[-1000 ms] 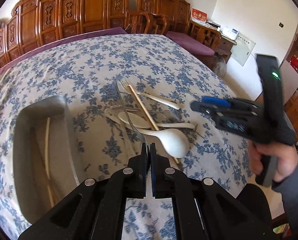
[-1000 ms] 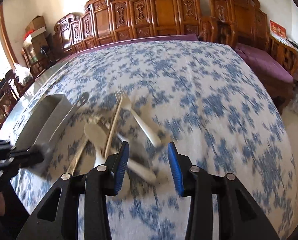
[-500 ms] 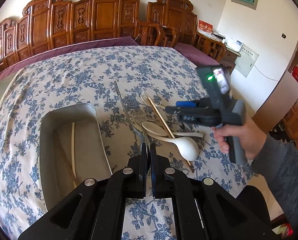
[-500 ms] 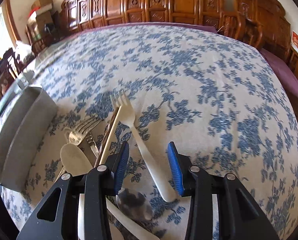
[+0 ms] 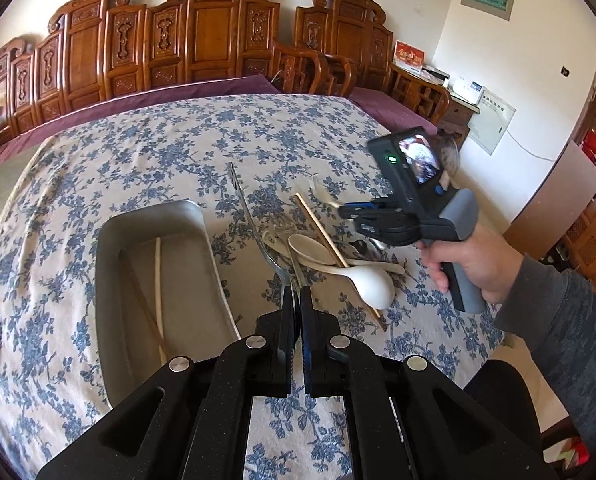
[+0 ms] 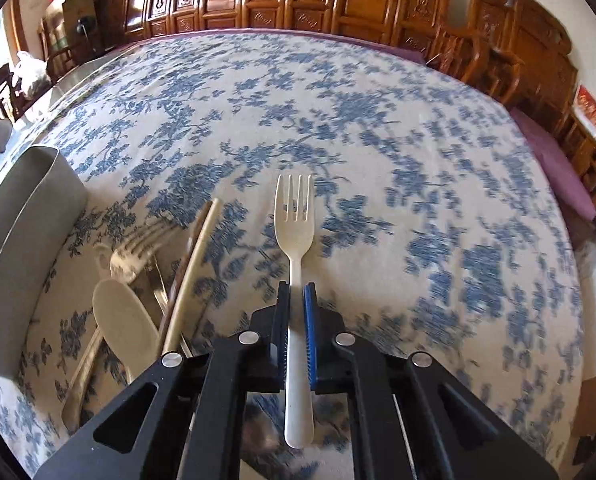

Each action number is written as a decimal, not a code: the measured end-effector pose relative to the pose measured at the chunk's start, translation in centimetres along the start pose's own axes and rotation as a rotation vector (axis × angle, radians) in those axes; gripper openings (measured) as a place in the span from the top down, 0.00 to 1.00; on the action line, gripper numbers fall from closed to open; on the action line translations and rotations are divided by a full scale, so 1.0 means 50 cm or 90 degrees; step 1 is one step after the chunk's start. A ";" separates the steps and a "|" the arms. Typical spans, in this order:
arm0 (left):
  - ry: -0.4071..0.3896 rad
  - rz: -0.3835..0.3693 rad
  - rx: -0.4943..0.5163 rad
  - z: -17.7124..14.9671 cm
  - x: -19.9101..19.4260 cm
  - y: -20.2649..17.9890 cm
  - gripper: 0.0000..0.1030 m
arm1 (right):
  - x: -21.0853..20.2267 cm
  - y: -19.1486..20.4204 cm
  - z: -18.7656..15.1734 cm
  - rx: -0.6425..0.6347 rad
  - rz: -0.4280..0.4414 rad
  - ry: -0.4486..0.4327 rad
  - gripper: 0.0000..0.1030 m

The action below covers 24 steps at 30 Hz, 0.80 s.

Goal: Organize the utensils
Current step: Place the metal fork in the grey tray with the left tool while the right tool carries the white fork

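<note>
Two grippers, and both are busy right now. Left gripper (image 5: 296,294) is squeezed tight on the handle of a metal fork (image 5: 254,220), which sticks up and away from the jaws, just off the right-hand rim of the metal tray (image 5: 110,280). Inside the tray lie a pale chopstick (image 5: 158,280) and a darker one (image 5: 146,312), side by side.

Right gripper (image 6: 296,292) has its blue pads clamped on the handle of a cream plastic fork (image 6: 294,216), tines pointing away from the camera over the blue floral tablecloth (image 6: 417,140). From the left wrist view you can see the person's hand (image 5: 469,260) wrapped around that gripper's grey handle, just past the leftover pile.

That pile sits on the cloth right of the tray: a white soup spoon (image 5: 367,280), a cream spoon (image 5: 309,246), a wooden chopstick (image 5: 321,230) lying across them, plus some more metal cutlery underneath that's too tangled to sort out. Carved wooden chairs (image 5: 202,36) line the wall behind the table.
</note>
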State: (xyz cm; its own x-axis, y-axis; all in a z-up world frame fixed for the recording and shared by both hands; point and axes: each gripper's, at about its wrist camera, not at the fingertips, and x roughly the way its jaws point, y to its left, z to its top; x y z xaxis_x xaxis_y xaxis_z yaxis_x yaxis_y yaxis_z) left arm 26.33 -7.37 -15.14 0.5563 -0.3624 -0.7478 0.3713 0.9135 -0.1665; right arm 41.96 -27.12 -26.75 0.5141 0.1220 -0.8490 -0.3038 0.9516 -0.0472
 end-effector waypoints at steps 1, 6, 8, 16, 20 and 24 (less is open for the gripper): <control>-0.001 0.004 -0.002 -0.002 -0.004 0.003 0.98 | -0.013 -0.004 -0.005 0.003 -0.001 -0.008 0.92; -0.004 0.018 -0.009 -0.009 -0.021 0.017 0.98 | -0.093 -0.012 -0.030 0.018 0.007 -0.053 0.92; -0.003 0.027 -0.016 -0.015 -0.026 0.032 0.98 | -0.124 -0.008 -0.041 0.021 0.013 -0.066 0.92; 0.012 0.062 -0.040 -0.031 -0.021 0.092 0.98 | -0.217 0.054 -0.089 0.021 0.067 -0.098 0.92; 0.027 0.085 -0.050 -0.038 -0.003 0.120 0.98 | -0.230 0.103 -0.103 0.010 0.089 -0.099 0.92; 0.043 0.097 -0.054 -0.044 0.020 0.147 0.98 | -0.241 0.147 -0.109 -0.002 0.114 -0.103 0.92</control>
State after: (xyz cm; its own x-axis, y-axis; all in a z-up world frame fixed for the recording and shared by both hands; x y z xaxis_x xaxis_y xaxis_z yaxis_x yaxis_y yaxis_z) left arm 28.00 -0.62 -18.54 0.5486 -0.2072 -0.8100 0.2203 0.9704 -0.0991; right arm 29.13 -23.12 -19.73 0.5735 0.3330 -0.7485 -0.4045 0.9096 0.0948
